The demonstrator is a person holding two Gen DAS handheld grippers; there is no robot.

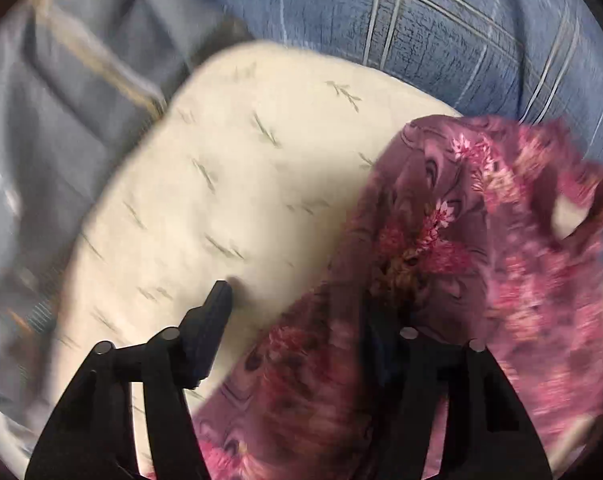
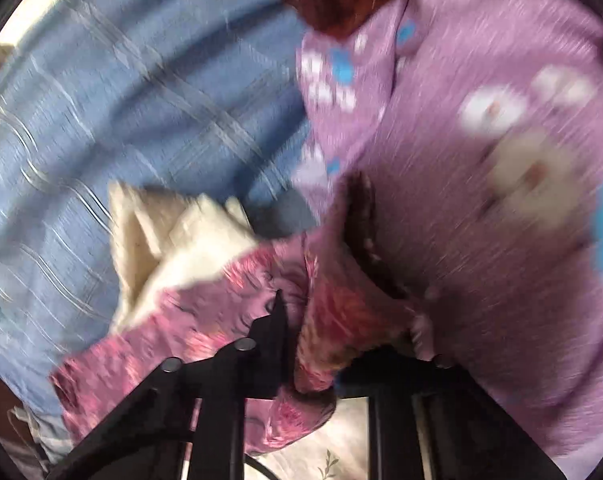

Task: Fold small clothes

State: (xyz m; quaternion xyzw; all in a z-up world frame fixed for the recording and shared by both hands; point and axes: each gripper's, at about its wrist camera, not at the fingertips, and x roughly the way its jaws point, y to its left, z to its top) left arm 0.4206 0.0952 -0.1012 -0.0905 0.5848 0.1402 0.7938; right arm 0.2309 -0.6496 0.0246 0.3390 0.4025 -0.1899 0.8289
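Nearest the lens, left view: left tool (image 1: 297, 312), black, two-fingered. One dark finger (image 1: 217, 312) rests on the cream cloth; the other is covered by the garment's fabric. The pictures do not show whether the pads press on the cloth, so its state cannot be told.
Nearest the lens, right view: right tool (image 2: 291, 320), black, its fingers pressed together on a bunched fold of the garment.
Task item: one magenta floral-print small garment of soft thin fabric (image 1: 441, 280), crumpled and partly lifted.
Position of item: it lies over the near right part of the cream cloth, on the bed.
Long axis, left view: it runs from the lower left near the tool up to the upper right. The far end is blurred.
Long axis, right view: garment (image 2: 189, 336) stretches from the lower left to the pinched fold at centre.
Underlay: one cream cloth with sparse grey-green sprig print (image 1: 221, 184), folded corners showing (image 2: 173, 240).
Bed surface: one blue bedcover with pale check lines (image 1: 441, 40).
Other textiles: one grey-blue cloth, blurred (image 1: 61, 140).
Person: lilac sleeve or top with white and blue flower print (image 2: 481, 160), just beside the right tool.
Count: two tools, one garment handled.
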